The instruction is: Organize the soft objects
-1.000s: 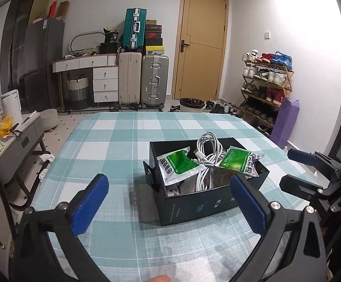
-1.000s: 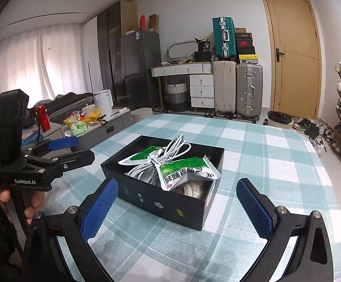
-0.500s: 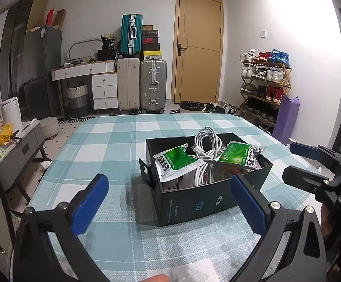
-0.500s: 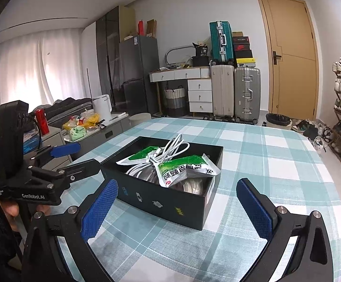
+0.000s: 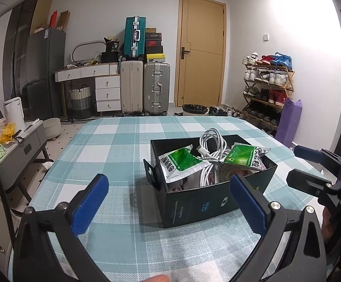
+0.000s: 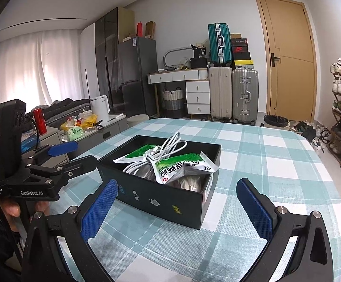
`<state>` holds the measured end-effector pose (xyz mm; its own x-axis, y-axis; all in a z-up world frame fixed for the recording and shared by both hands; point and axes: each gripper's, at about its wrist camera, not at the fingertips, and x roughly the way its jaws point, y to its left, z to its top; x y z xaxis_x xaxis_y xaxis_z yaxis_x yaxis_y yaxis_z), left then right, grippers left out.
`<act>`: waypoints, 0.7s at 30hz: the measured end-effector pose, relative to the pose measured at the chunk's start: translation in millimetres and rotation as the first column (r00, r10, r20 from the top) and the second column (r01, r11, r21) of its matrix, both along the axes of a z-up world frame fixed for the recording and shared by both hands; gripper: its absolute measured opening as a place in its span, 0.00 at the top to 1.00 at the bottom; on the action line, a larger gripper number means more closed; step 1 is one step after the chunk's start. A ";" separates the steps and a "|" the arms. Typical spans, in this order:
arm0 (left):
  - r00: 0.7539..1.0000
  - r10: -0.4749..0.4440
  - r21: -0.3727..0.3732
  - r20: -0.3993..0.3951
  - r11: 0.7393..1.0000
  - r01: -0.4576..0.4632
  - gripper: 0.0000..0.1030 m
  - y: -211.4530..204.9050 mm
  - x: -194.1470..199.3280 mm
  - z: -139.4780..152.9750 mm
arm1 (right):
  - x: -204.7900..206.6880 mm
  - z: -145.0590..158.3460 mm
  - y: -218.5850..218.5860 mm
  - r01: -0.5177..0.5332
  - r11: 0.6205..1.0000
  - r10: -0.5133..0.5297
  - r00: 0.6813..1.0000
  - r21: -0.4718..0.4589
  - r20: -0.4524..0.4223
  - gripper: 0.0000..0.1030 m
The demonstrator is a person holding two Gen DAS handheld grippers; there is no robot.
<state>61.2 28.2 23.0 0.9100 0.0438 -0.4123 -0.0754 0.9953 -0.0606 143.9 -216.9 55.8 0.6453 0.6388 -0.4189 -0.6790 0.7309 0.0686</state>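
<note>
Both grippers hover above the near edge of the table, jaws wide and empty: the left gripper faces the box from one side, the right gripper from the other.

Risk: the cable loops above the box rim; a finger catching a loop is likely to drag the packets out. The box appears light and may slide if pushed.

The box is black, open-topped, near the table's middle. It holds a white coiled cable and green-and-silver foil packets, piled loosely and overhanging the rim.
</note>
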 end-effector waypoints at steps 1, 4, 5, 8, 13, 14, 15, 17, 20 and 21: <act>1.000 0.000 0.000 -0.001 1.000 0.000 0.00 -0.3 0.0 -0.5 | -1.9 -0.2 -0.7 0.003 1.000 -0.003 1.000 -0.001 0.004 0.01; 1.000 0.005 0.001 -0.003 1.000 -0.005 0.00 -0.1 0.7 -0.7 | -2.8 -1.1 -0.8 0.005 1.000 -0.005 1.000 -0.001 0.009 0.01; 1.000 0.008 0.001 -0.004 1.000 -0.008 0.00 0.1 0.7 -1.0 | -2.7 -0.6 -0.7 0.005 1.000 -0.005 1.000 0.000 0.009 0.01; 1.000 0.008 0.001 -0.003 1.000 -0.008 0.00 0.5 1.0 -1.1 | -2.9 0.9 -2.2 0.006 1.000 -0.006 1.000 0.012 0.010 0.01; 1.000 0.008 -0.001 0.000 1.000 -0.008 0.00 0.7 0.4 -1.0 | -5.0 2.1 -2.4 0.003 1.000 -0.003 1.000 0.012 0.021 0.01; 1.000 0.009 -0.001 0.003 1.000 -0.009 0.00 0.7 -0.2 -0.6 | -5.8 2.9 -2.9 0.003 1.000 -0.003 1.000 0.011 0.022 0.01; 1.000 0.010 -0.001 0.005 1.000 -0.010 0.00 0.6 -0.3 -0.5 | -5.9 3.2 -2.6 0.002 1.000 -0.002 1.000 0.009 0.024 0.01; 1.000 0.010 0.000 0.005 1.000 -0.010 0.00 0.4 -0.4 -0.4 | -6.1 3.7 -2.2 0.002 1.000 -0.002 1.000 0.009 0.025 0.01; 1.000 0.012 -0.002 0.005 1.000 -0.012 0.00 0.3 0.1 -0.5 | -6.1 3.6 -2.2 0.001 1.000 -0.002 1.000 0.008 0.025 0.01; 1.000 0.011 -0.003 0.004 1.000 -0.011 0.00 0.7 -0.5 -0.4 | -6.2 3.6 -2.2 0.002 1.000 -0.002 1.000 0.009 0.025 0.01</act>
<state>60.7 28.9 22.6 0.9113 0.0524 -0.4084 -0.0857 0.9943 -0.0635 137.7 -219.1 59.4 0.6571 0.6409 -0.3968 -0.6789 0.7319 0.0580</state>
